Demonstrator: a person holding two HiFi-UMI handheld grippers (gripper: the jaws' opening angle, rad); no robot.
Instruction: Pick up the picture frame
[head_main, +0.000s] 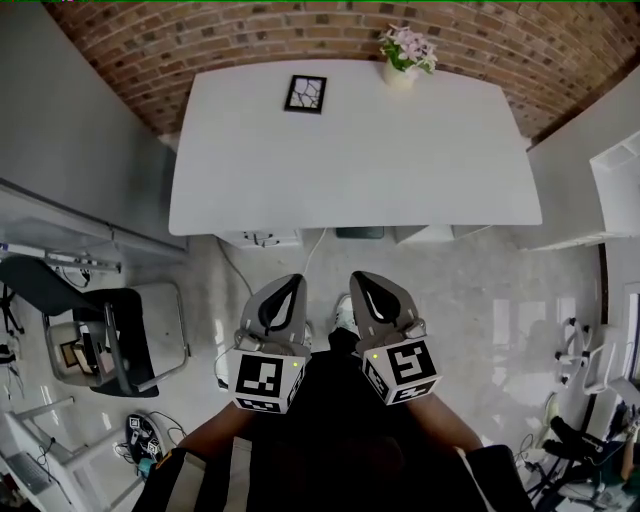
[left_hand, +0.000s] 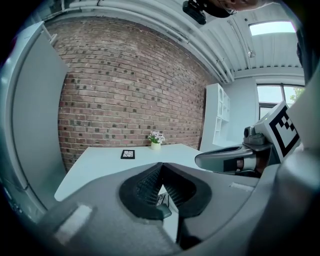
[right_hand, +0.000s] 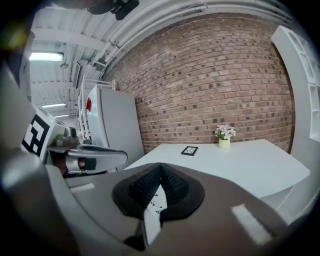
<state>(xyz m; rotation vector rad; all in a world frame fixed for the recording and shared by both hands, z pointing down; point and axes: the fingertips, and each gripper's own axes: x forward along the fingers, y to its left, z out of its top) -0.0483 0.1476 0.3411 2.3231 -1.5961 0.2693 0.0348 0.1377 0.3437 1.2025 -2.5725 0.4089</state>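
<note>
Grey left gripper (head_main: 293, 280): jaws being held together, nothing between them.
Grey right gripper (head_main: 358, 276): being held likewise, beside it.
Small black square picture frame (head_main: 305, 93): being borne flat by the white rectangular table (head_main: 350, 160), far side, well apart from both.

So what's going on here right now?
A person stands short of the white table, holding the left gripper and right gripper out front, both shut and empty. The picture frame lies untouched on the table's far side near the brick wall, with a small flower pot further right.
</note>
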